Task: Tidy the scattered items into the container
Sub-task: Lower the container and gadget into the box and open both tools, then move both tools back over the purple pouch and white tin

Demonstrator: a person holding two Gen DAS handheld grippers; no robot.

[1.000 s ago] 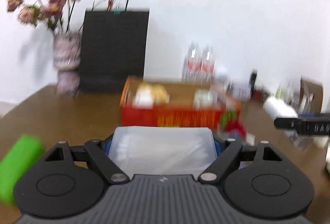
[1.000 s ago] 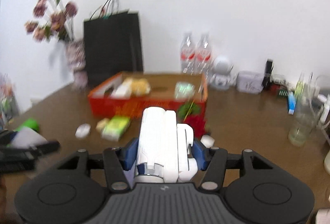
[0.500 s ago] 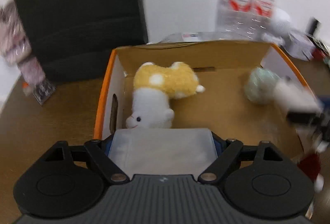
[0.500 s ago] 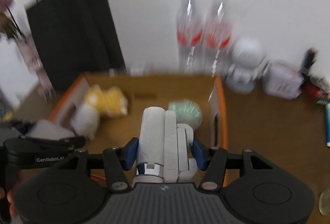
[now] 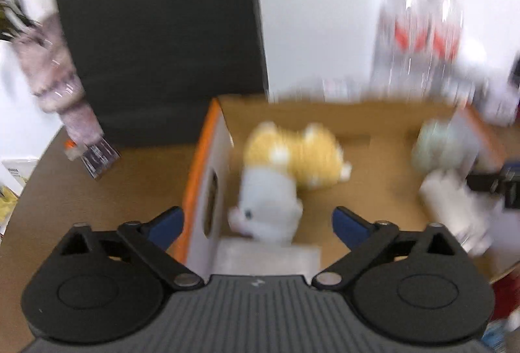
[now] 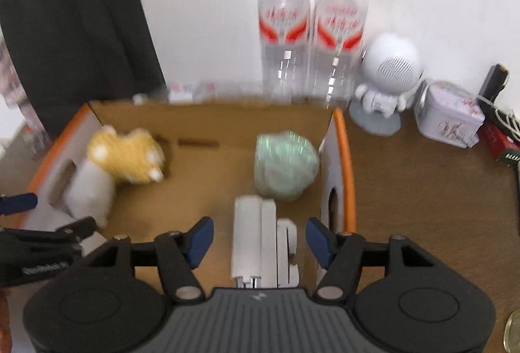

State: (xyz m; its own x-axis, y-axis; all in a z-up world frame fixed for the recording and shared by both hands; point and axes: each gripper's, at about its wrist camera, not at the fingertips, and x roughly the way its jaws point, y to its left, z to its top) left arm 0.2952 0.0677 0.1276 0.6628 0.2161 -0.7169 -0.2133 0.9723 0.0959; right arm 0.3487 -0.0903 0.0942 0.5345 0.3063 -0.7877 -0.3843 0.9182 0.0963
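Since both your grippers hang over the cardboard box [image 6: 208, 122], their jaws have just been opening, freeing the clear packet [image 5: 266, 258] and white stapler [image 6: 260, 242] to drop inside

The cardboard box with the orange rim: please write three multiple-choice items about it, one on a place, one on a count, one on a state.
1. Where in the cardboard box does the pale green bundle lie?
A. near its right wall
B. near its left wall
C. outside it

2. How many water bottles stand behind the box?
A. one
B. two
C. four

3. How does the right gripper stand to the white folded device?
A. clamped on it
B. open around it
C. far from it

Answers: 1 A, the bundle is beside the right wall. 2 B, two red-labelled bottles stand side by side. 3 B, gaps show between both pads and the device.
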